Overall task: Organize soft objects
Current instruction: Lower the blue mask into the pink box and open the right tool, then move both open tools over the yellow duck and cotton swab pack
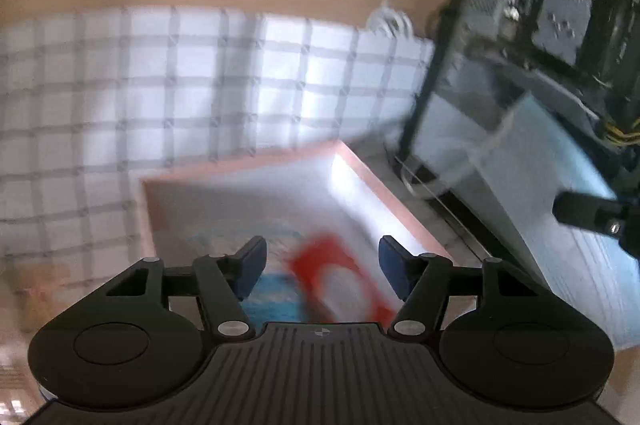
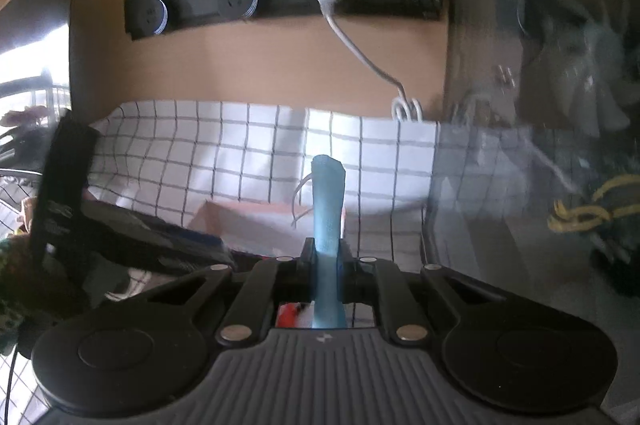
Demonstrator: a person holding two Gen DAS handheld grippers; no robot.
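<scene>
- The right gripper (image 2: 325,261) has its jaws pinched narrow on a blue face mask (image 2: 328,197), folded into a strip that stands up out of them, a white ear loop (image 2: 300,201) hanging at its left.
- The left gripper (image 1: 320,265) has its jaws wide with nothing between them, above a pink-rimmed box (image 1: 360,165).
- The box sits on a checked cloth (image 1: 160,85); blurred red and blue items (image 1: 336,273) lie inside.
- A clear-sided case (image 1: 540,65) stands at the right.

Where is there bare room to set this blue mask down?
The checked cloth lies bare between the wall and the pink tray. The tray's far end also looks free. Its near end is crowded with a red item under the open left gripper. The right gripper holds the blue mask.
</scene>
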